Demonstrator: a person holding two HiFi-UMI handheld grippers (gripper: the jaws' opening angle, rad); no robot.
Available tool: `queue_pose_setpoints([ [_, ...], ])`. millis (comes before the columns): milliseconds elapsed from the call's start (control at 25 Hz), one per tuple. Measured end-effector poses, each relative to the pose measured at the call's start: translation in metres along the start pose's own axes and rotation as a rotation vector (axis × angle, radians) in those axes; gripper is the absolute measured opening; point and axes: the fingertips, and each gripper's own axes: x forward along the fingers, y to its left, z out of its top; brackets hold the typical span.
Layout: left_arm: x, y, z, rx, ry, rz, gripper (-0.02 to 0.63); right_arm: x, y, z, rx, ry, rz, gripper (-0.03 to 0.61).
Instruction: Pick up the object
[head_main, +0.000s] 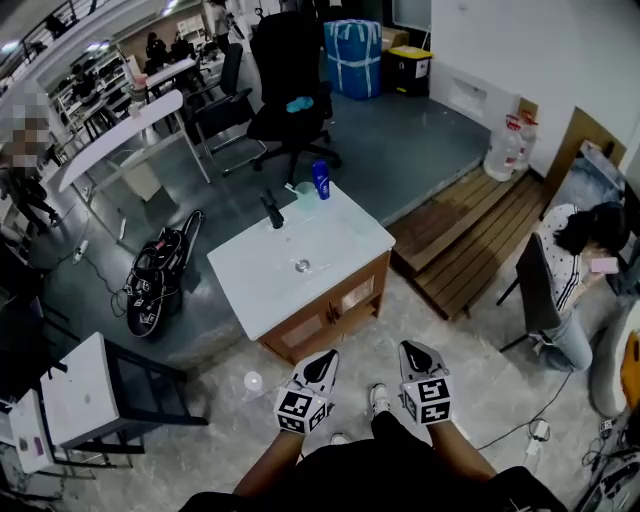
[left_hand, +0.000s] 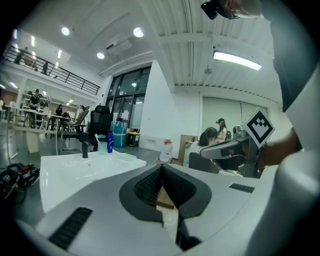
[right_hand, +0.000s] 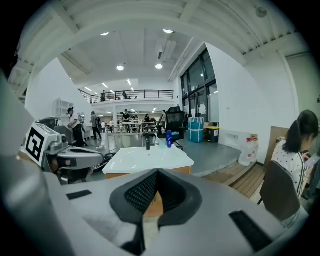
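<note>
A white sink top on a wooden cabinet stands ahead of me. At its far edge are a blue bottle, a pale green cup and a black faucet. My left gripper and right gripper are held low, side by side, short of the cabinet's near corner. Both are shut with nothing between the jaws. The left gripper view shows the bottle far off past the closed left gripper. The right gripper view shows the bottle beyond the closed right gripper.
A black office chair stands behind the sink. At the right a person sits by a wooden platform. Black gear lies on the floor at the left, near a small white table. A clear cup is on the floor.
</note>
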Motion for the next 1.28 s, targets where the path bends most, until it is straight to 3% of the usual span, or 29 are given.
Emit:
queue_pose_setpoints([
  [760, 0.124, 0.069, 0.035, -0.022, 0.028, 0.154, 0.018, 0.133, -0.092, 0.051, -0.059, 0.022, 0.148, 0.018],
  [1280, 0.145, 0.087, 0.035, -0.058, 0.046, 0.236, 0.018, 0.167, -0.105, 0.077, -0.043, -0.014, 0.209, 0.018],
])
